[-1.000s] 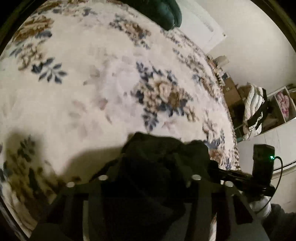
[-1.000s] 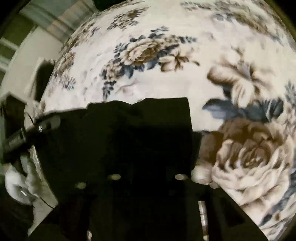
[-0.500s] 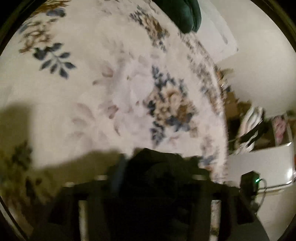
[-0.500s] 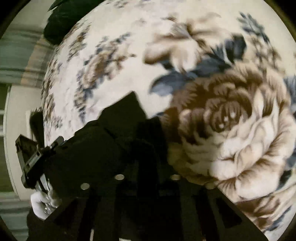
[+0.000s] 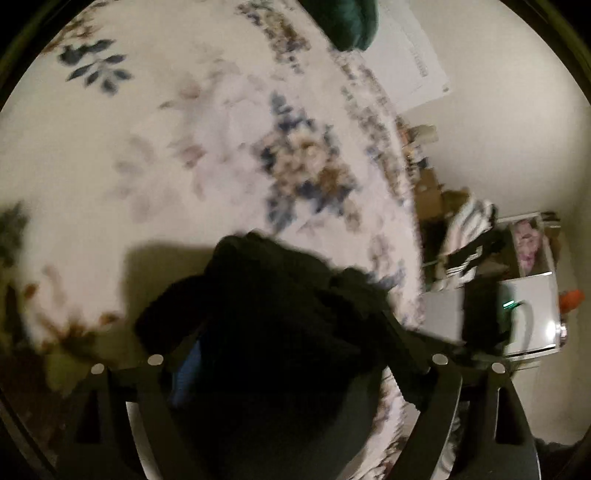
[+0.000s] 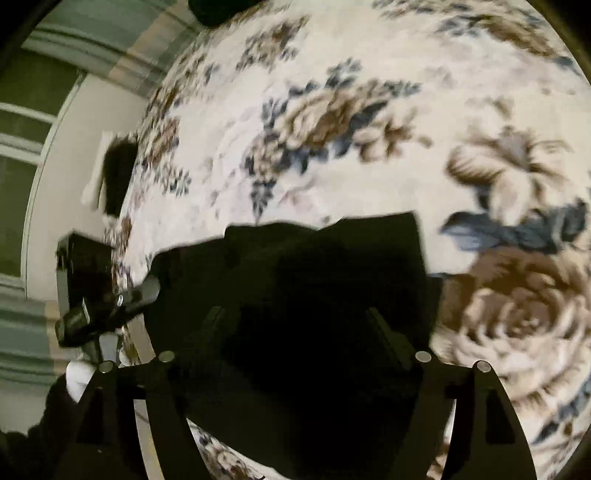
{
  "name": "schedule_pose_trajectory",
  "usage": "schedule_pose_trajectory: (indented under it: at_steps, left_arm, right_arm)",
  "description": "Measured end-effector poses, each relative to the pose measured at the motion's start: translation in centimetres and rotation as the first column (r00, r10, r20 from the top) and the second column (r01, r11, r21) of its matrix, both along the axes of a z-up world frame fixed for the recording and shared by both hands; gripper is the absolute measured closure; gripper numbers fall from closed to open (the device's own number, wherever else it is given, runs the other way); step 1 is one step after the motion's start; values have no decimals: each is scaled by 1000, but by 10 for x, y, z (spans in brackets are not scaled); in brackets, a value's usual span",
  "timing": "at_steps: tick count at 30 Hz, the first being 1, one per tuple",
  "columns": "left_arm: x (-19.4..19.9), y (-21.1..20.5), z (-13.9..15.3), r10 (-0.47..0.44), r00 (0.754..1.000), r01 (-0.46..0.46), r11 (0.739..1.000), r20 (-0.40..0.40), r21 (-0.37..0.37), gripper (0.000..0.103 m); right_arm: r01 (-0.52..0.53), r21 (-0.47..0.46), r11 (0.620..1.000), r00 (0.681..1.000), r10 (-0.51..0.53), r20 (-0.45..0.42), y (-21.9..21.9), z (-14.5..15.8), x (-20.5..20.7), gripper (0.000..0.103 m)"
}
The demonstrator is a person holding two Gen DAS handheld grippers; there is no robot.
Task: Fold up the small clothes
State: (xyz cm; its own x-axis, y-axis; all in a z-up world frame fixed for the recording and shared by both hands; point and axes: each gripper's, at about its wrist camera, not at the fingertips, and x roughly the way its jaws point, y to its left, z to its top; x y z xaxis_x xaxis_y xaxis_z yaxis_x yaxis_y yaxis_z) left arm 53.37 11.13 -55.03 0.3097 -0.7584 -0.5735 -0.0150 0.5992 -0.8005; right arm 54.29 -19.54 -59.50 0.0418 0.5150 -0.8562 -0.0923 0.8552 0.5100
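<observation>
A small black garment (image 5: 280, 317) hangs bunched between both grippers, above a bed with a floral blanket (image 5: 184, 147). My left gripper (image 5: 295, 354) is shut on one edge of it; the cloth covers the fingertips. In the right wrist view the same black garment (image 6: 332, 288) spreads across the lower half, and my right gripper (image 6: 295, 350) is shut on its other edge, fingertips hidden in the cloth. The other gripper (image 6: 96, 306) shows at the left of the right wrist view, holding the garment's far end. Both views are motion-blurred.
The floral blanket (image 6: 369, 129) fills most of both views. A dark green pillow (image 5: 343, 22) lies at the bed's far end. Beyond the bed's right edge are boxes, a laundry pile (image 5: 469, 236) and a white shelf unit (image 5: 532, 295). A curtained window (image 6: 37, 147) is at left.
Both grippers have swung over the bed with the garment held between them. The right view turned from the large brown rose back toward the bed's middle; the cloth spreads wider.
</observation>
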Motion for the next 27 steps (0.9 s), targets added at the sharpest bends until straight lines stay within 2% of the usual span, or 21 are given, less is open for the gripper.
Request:
schedule_pose_trajectory:
  at_steps: [1, 2, 3, 4, 5, 6, 7, 9, 10, 14, 16, 17, 18, 19, 23, 25, 27]
  left_arm:
    - [0, -2, 6, -16, 999, 18, 999, 37, -50, 29]
    - [0, -8, 17, -44, 994, 57, 990, 97, -129, 34]
    - [-1, -11, 23, -60, 990, 77, 987, 125, -143, 35]
    - [1, -17, 26, -86, 988, 96, 993, 124, -71, 35]
    - [4, -23, 23, -112, 988, 109, 993, 102, 36, 35]
    - [7, -26, 15, -128, 989, 118, 984, 68, 132, 37]
    - [10, -24, 4, -121, 992, 116, 981, 28, 157, 37]
    - [12, -14, -10, -73, 997, 73, 992, -5, 100, 37]
    - [14, -11, -12, -60, 998, 61, 993, -10, 97, 37]
    - [17, -11, -7, -37, 999, 35, 991, 11, 131, 37]
    - [17, -12, -7, -37, 999, 35, 990, 7, 138, 37]
    - [19, -13, -7, -37, 999, 36, 989, 8, 147, 37]
    - [20, -14, -4, -39, 999, 37, 985, 13, 169, 37]
    - [21, -13, -8, -41, 999, 37, 980, 16, 195, 37]
    - [33, -12, -15, -56, 998, 50, 963, 15, 266, 39]
    - [42, -12, -24, -53, 999, 51, 956, -1, 288, 39]
    - [49, -10, -33, -50, 998, 56, 953, -28, 297, 39]
  right_arm:
    - [0, 10, 1000, 1000, 0, -6, 1, -3, 0, 29]
    - [6, 67, 998, 1000, -5, -10, -1, -2, -1, 44]
    - [18, 147, 989, 999, -12, -44, -4, -3, -1, 59]
    - [35, 175, 984, 998, -25, -62, -6, -4, -1, 59]
    - [54, 171, 984, 997, -45, -57, -10, -3, -1, 59]
    - [64, 159, 985, 997, -57, -50, -13, -3, -2, 59]
    - [74, 129, 989, 997, -69, -40, -16, -3, -2, 59]
    - [90, 107, 990, 996, -86, -36, -20, -5, -1, 59]
    - [94, 99, 991, 995, -92, -27, -20, -5, -1, 59]
    - [36, 74, 997, 998, -39, 42, -6, 3, 3, 59]
    - [5, 54, 999, 999, -8, 47, 2, 1, 6, 59]
    - [-11, 43, 999, 999, 9, 51, 8, -2, 8, 61]
    - [-11, 36, 999, 998, 8, 60, 8, -2, 8, 90]
    - [10, -13, 1000, 998, -9, 67, 8, -3, 9, 99]
    - [154, -25, 988, 981, -150, 123, -12, 8, 18, 100]
    - [173, -20, 985, 979, -170, 113, -13, 5, 22, 100]
    - [170, -64, 983, 981, -163, 105, -7, -3, 27, 100]
